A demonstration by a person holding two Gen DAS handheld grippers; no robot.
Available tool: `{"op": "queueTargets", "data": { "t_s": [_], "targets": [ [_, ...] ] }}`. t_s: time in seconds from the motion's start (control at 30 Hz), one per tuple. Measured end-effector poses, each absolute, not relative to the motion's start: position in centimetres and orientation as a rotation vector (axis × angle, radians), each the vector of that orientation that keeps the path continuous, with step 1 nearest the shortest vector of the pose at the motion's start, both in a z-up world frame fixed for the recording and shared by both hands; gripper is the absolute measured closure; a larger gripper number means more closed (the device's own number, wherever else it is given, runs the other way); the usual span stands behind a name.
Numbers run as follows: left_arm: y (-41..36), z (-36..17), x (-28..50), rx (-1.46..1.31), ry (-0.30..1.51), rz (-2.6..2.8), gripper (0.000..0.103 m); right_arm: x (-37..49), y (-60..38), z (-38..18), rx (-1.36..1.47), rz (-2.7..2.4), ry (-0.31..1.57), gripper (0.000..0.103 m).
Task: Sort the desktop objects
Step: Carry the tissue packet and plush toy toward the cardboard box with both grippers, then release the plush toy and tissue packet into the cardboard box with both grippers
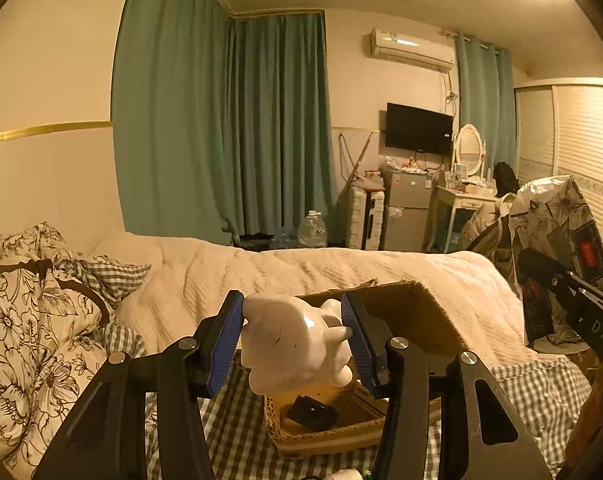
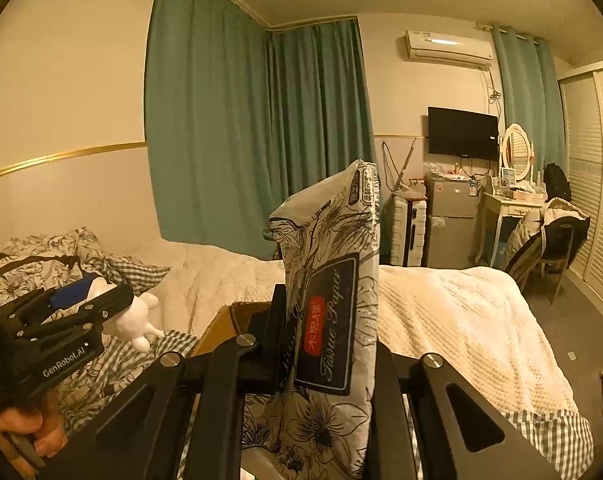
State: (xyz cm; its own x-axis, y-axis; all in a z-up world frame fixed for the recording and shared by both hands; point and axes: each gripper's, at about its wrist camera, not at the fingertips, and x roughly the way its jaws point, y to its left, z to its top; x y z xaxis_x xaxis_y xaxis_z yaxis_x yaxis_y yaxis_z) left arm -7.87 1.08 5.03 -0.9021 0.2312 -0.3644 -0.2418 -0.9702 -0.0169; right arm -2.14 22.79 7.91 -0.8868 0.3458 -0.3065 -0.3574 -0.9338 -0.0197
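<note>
My left gripper (image 1: 295, 334) is shut on a white ceramic animal figurine (image 1: 289, 344) and holds it in the air above an open cardboard box (image 1: 413, 316) on the bed. A small black object (image 1: 312, 413) lies in the box. My right gripper (image 2: 327, 316) is shut on a floral tissue paper pack (image 2: 333, 280), held upright above the bed. The pack also shows at the right of the left wrist view (image 1: 553, 248). The left gripper with the figurine (image 2: 135, 320) shows at the left of the right wrist view, with the box edge (image 2: 225, 324) behind my fingers.
The bed has a cream blanket (image 1: 285, 268), floral pillows (image 1: 29, 320) on the left and a checked sheet (image 1: 541, 392) in front. Beyond the bed stand green curtains (image 1: 221, 128), a small fridge (image 1: 405, 212), a dressing table (image 1: 465, 196) and a chair with clothes (image 2: 549, 236).
</note>
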Motion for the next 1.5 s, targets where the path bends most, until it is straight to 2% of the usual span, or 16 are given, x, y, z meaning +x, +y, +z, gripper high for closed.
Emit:
{"op": "queueTargets", "data": {
  "t_s": [0.67, 1.1, 1.17, 1.2, 1.23, 1.27, 1.33, 1.47, 1.5],
  "targets": [
    [4.2, -4.1, -16.8, -0.88, 0.138, 2.783, 0.052, -10.3, 27.0, -1.7, -0.831, 2.679, 0.077, 0.09],
    [5.0, -7.9, -19.4, -1.023, 0.139, 2.706, 0.05, -11.4, 29.1, -4.4, -0.97, 2.613, 0.125, 0.09],
    [4.8, -7.8, -19.3, -1.019, 0.136, 2.716, 0.048, -11.5, 28.8, -4.4, -0.964, 2.614, 0.12, 0.086],
    [4.7, -7.6, -19.3, -1.016, 0.129, 2.725, 0.042, -11.6, 28.6, -4.3, -0.96, 2.613, 0.115, 0.082],
    [4.5, -7.4, -19.2, -1.011, 0.121, 2.736, 0.033, -11.5, 28.7, -4.3, -0.953, 2.609, 0.111, 0.073],
    [4.3, -7.1, -19.1, -0.995, 0.112, 2.752, 0.03, -11.4, 28.6, -4.2, -0.94, 2.603, 0.107, 0.067],
    [4.0, -6.2, -18.6, -0.961, 0.108, 2.785, 0.025, -11.3, 28.5, -3.9, -0.917, 2.603, 0.098, 0.047],
    [3.4, -4.5, -17.4, -0.902, 0.106, 2.821, 0.023, -10.6, 28.1, -2.9, -0.869, 2.616, 0.089, 0.045],
    [3.2, -4.0, -17.1, -0.887, 0.103, 2.826, 0.021, -10.3, 27.9, -2.6, -0.855, 2.62, 0.088, 0.042]
  ]
}}
